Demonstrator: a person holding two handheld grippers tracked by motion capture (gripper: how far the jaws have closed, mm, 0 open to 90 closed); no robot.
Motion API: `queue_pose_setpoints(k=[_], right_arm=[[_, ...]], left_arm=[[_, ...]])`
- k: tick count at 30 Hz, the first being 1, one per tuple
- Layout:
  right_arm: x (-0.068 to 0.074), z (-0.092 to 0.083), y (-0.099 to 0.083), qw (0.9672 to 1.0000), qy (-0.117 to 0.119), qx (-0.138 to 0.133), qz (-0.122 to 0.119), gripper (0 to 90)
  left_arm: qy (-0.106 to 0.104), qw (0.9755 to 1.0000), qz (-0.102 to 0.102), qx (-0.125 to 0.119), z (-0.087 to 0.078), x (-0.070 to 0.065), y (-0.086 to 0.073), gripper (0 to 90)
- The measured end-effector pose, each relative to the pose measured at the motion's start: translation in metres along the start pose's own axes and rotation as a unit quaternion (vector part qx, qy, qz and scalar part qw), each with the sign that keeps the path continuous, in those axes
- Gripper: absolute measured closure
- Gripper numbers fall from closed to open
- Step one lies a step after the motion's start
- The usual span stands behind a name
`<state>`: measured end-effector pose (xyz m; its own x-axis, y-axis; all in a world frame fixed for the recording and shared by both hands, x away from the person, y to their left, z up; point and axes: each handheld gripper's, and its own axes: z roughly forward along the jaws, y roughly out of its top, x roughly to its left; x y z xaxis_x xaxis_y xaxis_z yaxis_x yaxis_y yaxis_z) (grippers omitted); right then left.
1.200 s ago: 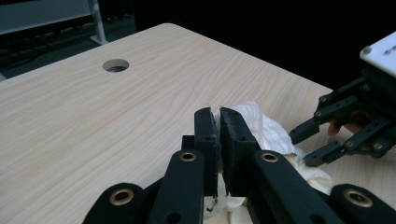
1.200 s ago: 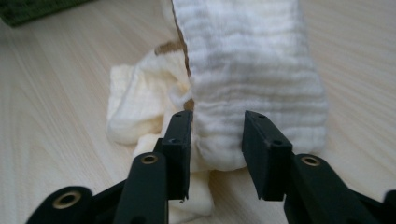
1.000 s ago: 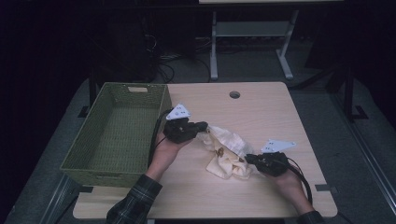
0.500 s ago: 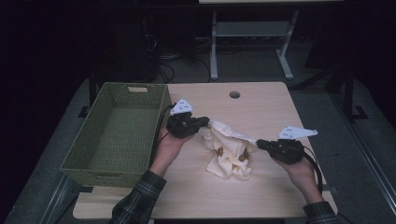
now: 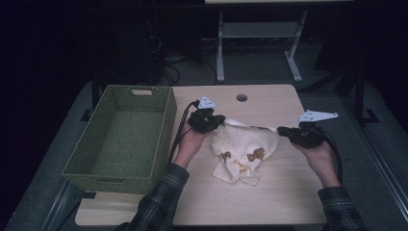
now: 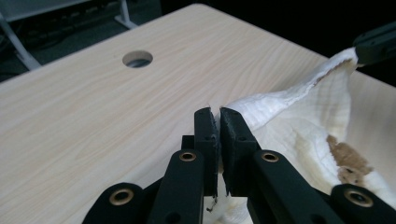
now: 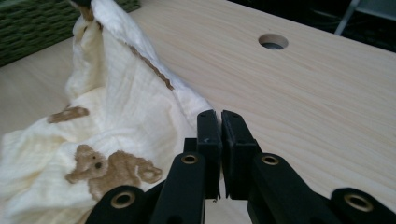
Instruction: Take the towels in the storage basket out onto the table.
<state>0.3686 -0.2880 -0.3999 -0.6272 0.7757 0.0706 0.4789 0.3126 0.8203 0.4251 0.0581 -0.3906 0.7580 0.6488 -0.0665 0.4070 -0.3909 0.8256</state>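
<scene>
A cream cloth [image 5: 243,151] printed with brown bears hangs stretched between two grippers above a wooden table [image 5: 269,202], its lower folds resting on the tabletop. The left gripper [image 5: 217,123] and right gripper [image 5: 280,130] each clamp an upper edge tight. A green woven basket [image 5: 120,139] sits beyond the left gripper.
</scene>
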Motion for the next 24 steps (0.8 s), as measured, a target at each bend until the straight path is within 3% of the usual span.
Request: queue_pose_setpoints(k=[6, 10, 13, 14, 17, 20, 24], right_arm=[[-0.019, 0.022, 0.000, 0.9995, -0.001, 0.024, 0.019, 86.6], [-0.029, 0.038, 0.000, 0.9988, -0.008, 0.038, 0.031, 85.8], [-0.034, 0.045, -0.002, 0.9981, -0.020, 0.039, 0.044, 71.2], [-0.034, 0.045, -0.001, 0.9980, -0.022, 0.037, 0.047, 66.3], [-0.030, 0.042, -0.001, 0.9984, -0.017, 0.031, 0.045, 65.4], [-0.024, 0.040, -0.004, 0.9987, -0.009, 0.028, 0.042, 68.2], [-0.019, 0.043, -0.014, 0.9980, 0.005, 0.039, 0.050, 77.0]], left_arm=[[0.003, 0.9996, -0.015, 0.025, 0.031, 0.017, -0.009, 83.7], [0.010, 0.9991, -0.023, 0.035, 0.038, 0.025, -0.014, 70.9], [0.013, 0.9992, -0.016, 0.035, 0.033, 0.025, -0.016, 65.6], [0.012, 0.9993, -0.014, 0.034, 0.031, 0.024, -0.017, 64.9], [0.020, 0.9992, -0.011, 0.034, 0.027, 0.023, -0.021, 64.9], [0.037, 0.9984, -0.016, 0.040, 0.030, 0.026, -0.028, 65.6], [0.035, 0.9974, -0.024, 0.058, 0.036, 0.027, -0.039, 68.7]])
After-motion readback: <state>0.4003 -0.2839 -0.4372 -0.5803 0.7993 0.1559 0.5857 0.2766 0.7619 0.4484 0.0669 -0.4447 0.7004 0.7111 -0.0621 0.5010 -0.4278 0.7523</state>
